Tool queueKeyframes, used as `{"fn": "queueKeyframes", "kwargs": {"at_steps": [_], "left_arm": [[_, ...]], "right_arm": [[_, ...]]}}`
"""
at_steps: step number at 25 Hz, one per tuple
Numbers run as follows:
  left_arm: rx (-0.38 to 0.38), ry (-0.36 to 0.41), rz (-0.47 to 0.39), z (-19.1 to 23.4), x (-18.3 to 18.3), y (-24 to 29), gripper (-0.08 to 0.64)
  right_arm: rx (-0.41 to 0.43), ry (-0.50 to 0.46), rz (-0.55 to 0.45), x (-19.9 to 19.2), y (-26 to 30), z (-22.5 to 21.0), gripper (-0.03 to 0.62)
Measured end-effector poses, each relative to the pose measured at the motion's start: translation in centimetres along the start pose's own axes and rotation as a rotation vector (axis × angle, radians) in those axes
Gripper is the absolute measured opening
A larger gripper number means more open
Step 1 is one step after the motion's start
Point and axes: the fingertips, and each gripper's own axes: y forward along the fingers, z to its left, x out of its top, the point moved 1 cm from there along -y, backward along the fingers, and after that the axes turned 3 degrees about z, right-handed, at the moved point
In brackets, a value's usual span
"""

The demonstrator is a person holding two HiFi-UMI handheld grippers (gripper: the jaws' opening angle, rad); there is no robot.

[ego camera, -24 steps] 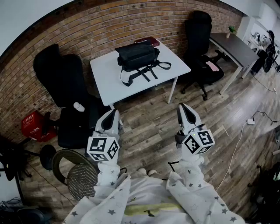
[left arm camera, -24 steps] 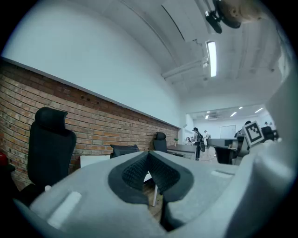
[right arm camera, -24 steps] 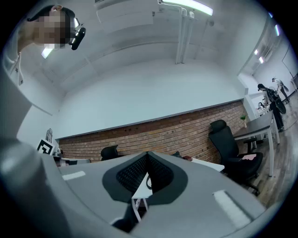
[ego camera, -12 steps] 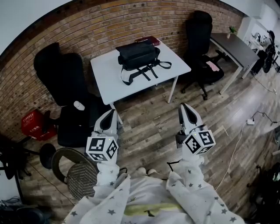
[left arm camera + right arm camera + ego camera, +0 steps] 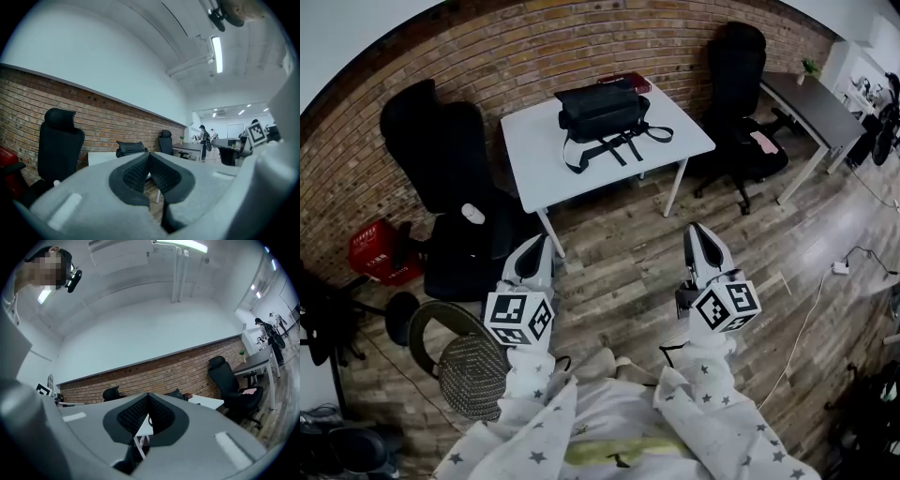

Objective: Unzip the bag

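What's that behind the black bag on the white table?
A flat dark red thing lies behind the black bag, near the white table's far edge. The bag covers part of it, so I cannot tell what it is.

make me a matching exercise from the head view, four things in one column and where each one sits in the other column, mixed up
Things:
1 black bag
2 red crate
3 round mesh stool
4 grey desk

Places:
A on the floor by the brick wall, far left
B at the far right of the room
C on the white table
D on the floor, just left of the left gripper

Pairs: 1-C; 2-A; 3-D; 4-B
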Motion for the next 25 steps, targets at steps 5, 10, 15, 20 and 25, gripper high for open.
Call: {"fn": "queueKeyframes", "kwargs": {"at_steps": [5, 10, 15, 20, 25], "left_arm": [[0.036, -0.026, 0.031, -0.4, -1.7, -1.2, -0.002], [0.065, -0.034, 0.040, 0.2, -2.0, -1.0, -0.002], [0.062, -0.050, 0.067, 0.9, -3.0, 1.6, -0.002], [0.052, -0.070, 0.073, 2.7, -2.9, 6.3, -0.002], [0.029, -0.067, 0.070, 4.6, -1.9, 11.7, -0.002]], "right_arm": [[0.026, 0.030, 0.040, -1.9, -0.3, 0.0, 0.005], [0.041, 0.027, 0.057, -2.2, 0.6, -0.5, 0.005], [0.040, 0.045, 0.074, -2.9, 2.8, -2.1, 0.005], [0.025, 0.051, 0.091, -3.5, 6.5, -4.4, 0.005], [0.002, 0.054, 0.077, -2.7, 11.3, -7.1, 0.005]]}}
